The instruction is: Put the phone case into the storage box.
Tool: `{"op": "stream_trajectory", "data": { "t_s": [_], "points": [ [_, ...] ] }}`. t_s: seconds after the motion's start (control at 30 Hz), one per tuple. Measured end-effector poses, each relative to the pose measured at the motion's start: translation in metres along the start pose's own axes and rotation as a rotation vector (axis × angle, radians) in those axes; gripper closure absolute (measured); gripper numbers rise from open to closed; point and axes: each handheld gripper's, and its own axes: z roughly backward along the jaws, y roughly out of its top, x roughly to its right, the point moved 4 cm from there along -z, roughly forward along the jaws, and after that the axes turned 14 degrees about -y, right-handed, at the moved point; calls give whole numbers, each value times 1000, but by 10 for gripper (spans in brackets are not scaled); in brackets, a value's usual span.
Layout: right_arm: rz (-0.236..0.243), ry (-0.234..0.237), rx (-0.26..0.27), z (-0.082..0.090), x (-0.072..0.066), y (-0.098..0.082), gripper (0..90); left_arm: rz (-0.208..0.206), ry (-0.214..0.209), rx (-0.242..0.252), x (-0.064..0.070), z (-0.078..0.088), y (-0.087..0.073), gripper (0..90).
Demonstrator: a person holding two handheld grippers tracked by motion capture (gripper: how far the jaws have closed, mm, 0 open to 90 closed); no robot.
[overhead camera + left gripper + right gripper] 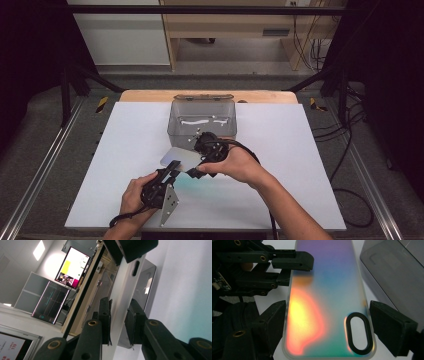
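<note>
Iridescent translucent phone case (329, 302) with an oval camera cutout is held above the white table (125, 165), just in front of the clear grey plastic box (202, 122). Right gripper (328, 327) spans its width, jaws wide and pressed to both long edges. Left gripper (117, 322) pinches one edge, jaws narrow.

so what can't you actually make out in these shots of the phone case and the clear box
- Phone case, high view: its near end is covered by both tools, left tool and right tool; its colours look washed out.
- Phone case, left tool's view: seen edge-on, its face cannot be read; a dark block covers the top.
- Phone case, right tool's view: top and bottom ends are cut off by the frame.
- Clear box, high view: the small white contents are too small to identify.
</note>
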Motion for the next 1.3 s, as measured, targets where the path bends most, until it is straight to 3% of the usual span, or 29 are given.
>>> {"op": "stream_trajectory", "data": {
  "t_s": [0.17, 0.4, 0.53, 0.87, 1.17, 1.3],
  "points": [
    [-12, 9, 12, 1, 1, 1, 170, -26, -13, -12, 2, 0, 0, 806],
    [-28, 11, 40, 3, 3, -1, 161, -18, -16, -13, 2, 0, 0, 812],
    [-38, -6, 87, 7, 7, -2, 120, -13, -18, -20, 2, -1, -3, 812],
    [-42, -22, 198, 24, 7, -7, 66, 28, -10, -32, -2, 1, -8, 812],
    [-67, -105, 333, 40, 19, -18, 53, 111, -1, -22, -7, 3, -16, 812],
    [-72, -90, 385, 45, 21, -24, 61, 125, 1, -23, -9, 5, -17, 812]
  ]
}}
